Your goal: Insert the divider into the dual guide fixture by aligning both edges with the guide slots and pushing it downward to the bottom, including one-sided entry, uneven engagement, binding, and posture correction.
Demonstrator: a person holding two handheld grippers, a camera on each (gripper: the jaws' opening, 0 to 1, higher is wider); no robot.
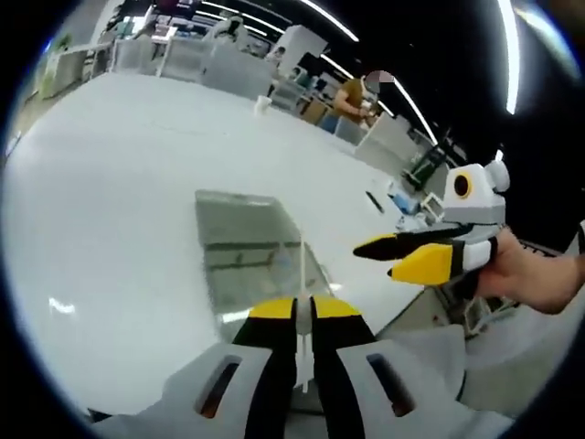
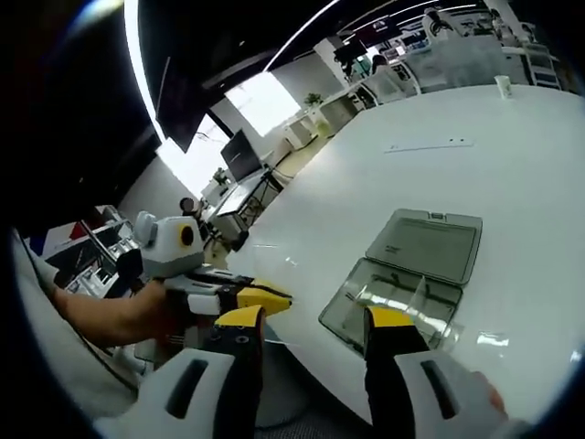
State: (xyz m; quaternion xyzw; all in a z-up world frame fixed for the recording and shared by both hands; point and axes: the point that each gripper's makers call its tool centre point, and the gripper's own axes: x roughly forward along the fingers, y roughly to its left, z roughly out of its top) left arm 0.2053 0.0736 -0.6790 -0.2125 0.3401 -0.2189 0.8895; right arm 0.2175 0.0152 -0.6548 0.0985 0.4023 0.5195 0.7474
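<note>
A clear plastic box, the guide fixture (image 1: 242,247), lies with its lid flung back on the white table (image 1: 110,201). My left gripper (image 1: 304,307) hovers at the near side of the box, shut on a thin clear divider (image 1: 302,270) that I see edge on, standing up between the yellow tips. The right gripper (image 1: 411,256) comes in from the right, held by a hand (image 1: 535,279), off the table's edge. In the right gripper view my right gripper (image 2: 315,320) stands wide open with nothing in it, the fixture (image 2: 411,274) ahead of it and the left gripper (image 2: 251,297) at left.
A small white cup (image 1: 263,103) stands far across the table, also the cup (image 2: 503,85) in the right gripper view. The table edge (image 1: 402,302) runs near both grippers. Desks, chairs and a person (image 1: 352,96) fill the room behind.
</note>
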